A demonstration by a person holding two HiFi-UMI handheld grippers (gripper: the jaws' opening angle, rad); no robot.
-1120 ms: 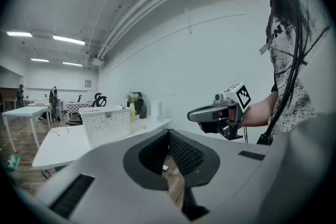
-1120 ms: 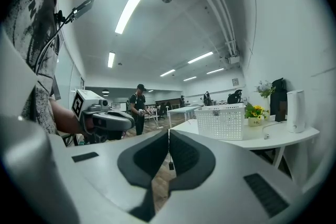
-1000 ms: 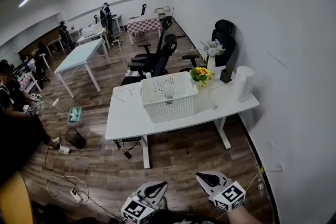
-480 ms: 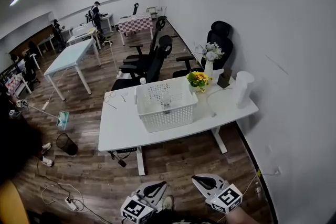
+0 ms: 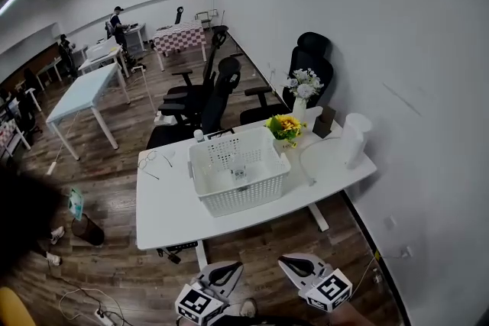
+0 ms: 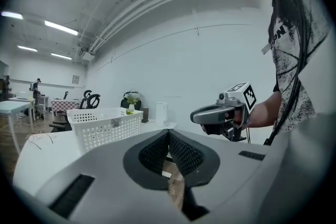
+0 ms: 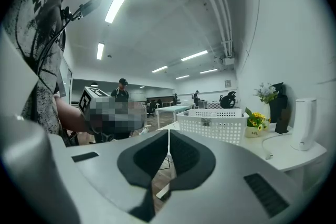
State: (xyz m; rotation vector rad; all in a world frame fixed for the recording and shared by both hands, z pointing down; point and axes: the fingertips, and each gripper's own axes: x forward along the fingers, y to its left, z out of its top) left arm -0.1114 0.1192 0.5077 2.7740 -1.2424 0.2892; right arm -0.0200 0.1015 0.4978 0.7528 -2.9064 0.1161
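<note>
Grippers first: we are holding the left gripper (image 5: 229, 269) and the right gripper (image 5: 289, 263) low over the wood-plank floor (image 5: 256, 239), side by side, pointing toward the table. On each, the ribbed black pads are pressing together at the tips and gripping nothing. Ahead and well apart from both, the white plastic basket (image 5: 244, 198), rectangular with perforated walls, is sitting on the smooth white table (image 5: 164, 206). Yellow flowers (image 5: 286, 126) and a white cylindrical jug (image 5: 353, 137) are standing beside it.

Closed, empty: left gripper (image 5: 238, 266); right gripper (image 5: 282, 261).
</note>
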